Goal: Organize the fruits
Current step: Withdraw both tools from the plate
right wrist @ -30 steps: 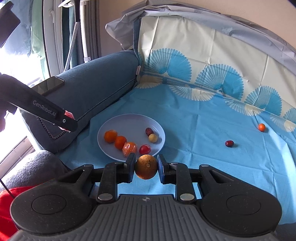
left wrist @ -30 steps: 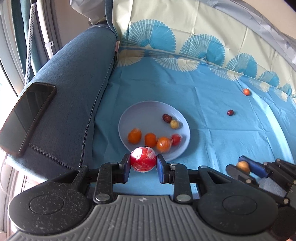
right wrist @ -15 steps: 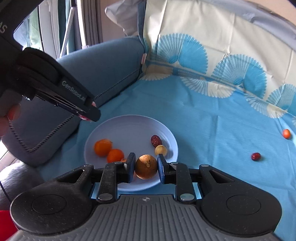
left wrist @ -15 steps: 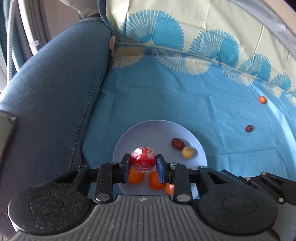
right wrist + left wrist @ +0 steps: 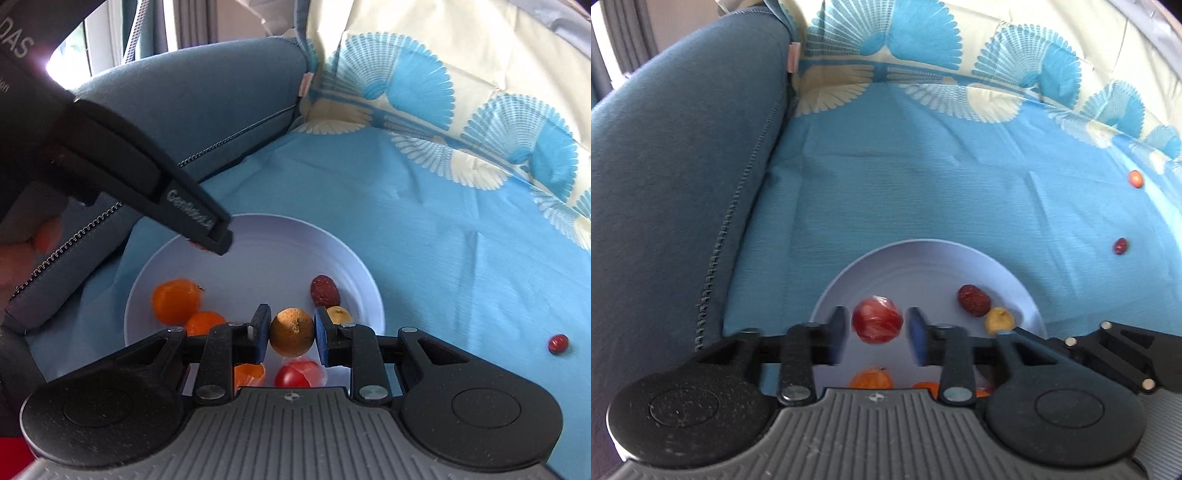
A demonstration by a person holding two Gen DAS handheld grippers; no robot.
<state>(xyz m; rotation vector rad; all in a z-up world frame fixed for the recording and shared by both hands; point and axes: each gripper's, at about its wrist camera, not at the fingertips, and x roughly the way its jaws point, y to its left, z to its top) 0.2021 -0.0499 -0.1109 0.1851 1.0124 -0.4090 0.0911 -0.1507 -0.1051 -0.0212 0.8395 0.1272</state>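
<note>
Over the near part of the plate (image 5: 923, 258), the left gripper (image 5: 877, 334) has its jaws spread, gaps showing on both sides of the red fruit (image 5: 877, 320), shiny and streaked as if wrapped. The right gripper (image 5: 291, 332) clamps a dull brown-orange fruit (image 5: 291, 331) above the plate's near half. Well beyond the plate, a dark red fruit (image 5: 1120, 246) and an orange fruit (image 5: 1136, 179) lie on the blue cloth (image 5: 923, 184).
</note>
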